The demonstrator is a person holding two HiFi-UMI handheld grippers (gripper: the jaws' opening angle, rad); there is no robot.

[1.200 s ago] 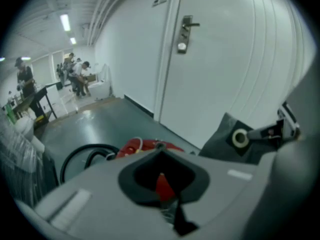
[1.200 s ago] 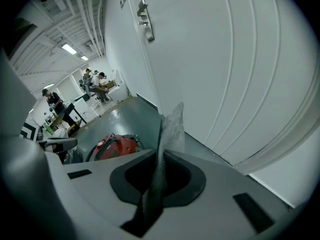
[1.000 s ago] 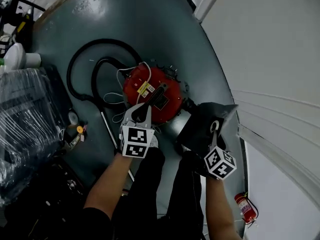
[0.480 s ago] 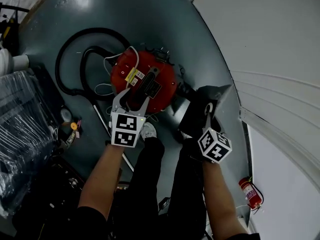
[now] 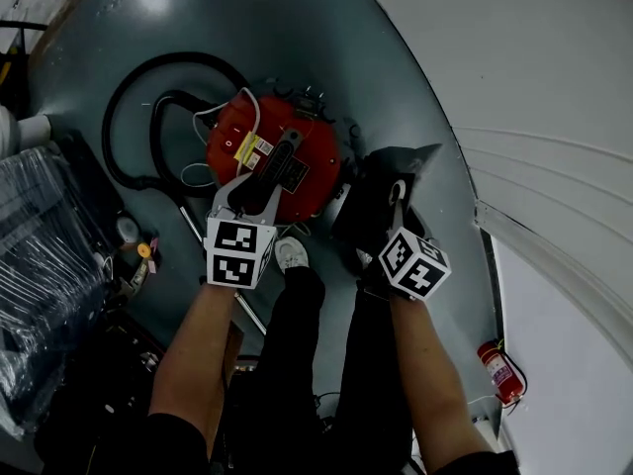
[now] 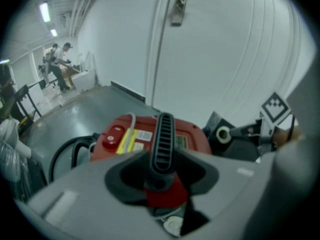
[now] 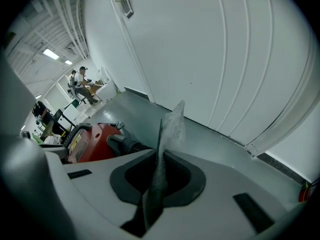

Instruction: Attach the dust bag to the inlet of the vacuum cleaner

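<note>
The red vacuum cleaner (image 5: 259,139) stands on the grey floor, its black handle (image 5: 280,161) running across the lid. My left gripper (image 5: 251,194) straddles the near end of that handle (image 6: 162,139); its jaws are closing, with a little room still at each side. My right gripper (image 5: 396,200) is shut on the edge of the dark dust bag (image 5: 371,196), which hangs right of the vacuum. The bag's white collar ring (image 6: 223,134) faces the machine. In the right gripper view the bag's thin edge (image 7: 167,134) rises from the jaws, and the vacuum's black inlet stub (image 7: 125,145) lies just left of it.
A black hose (image 5: 134,132) loops on the floor left of the vacuum, with a metal tube (image 5: 196,228) beside it. A plastic-wrapped bundle (image 5: 40,265) fills the left edge. White wall panels (image 5: 534,87) curve along the right, a red fire extinguisher (image 5: 499,369) at their foot. The person's legs and a shoe (image 5: 290,255) are below.
Both grippers have come down toward the vacuum. The left jaws, shut before, have spread around the handle. The bag has moved in closer to the machine's right side.
</note>
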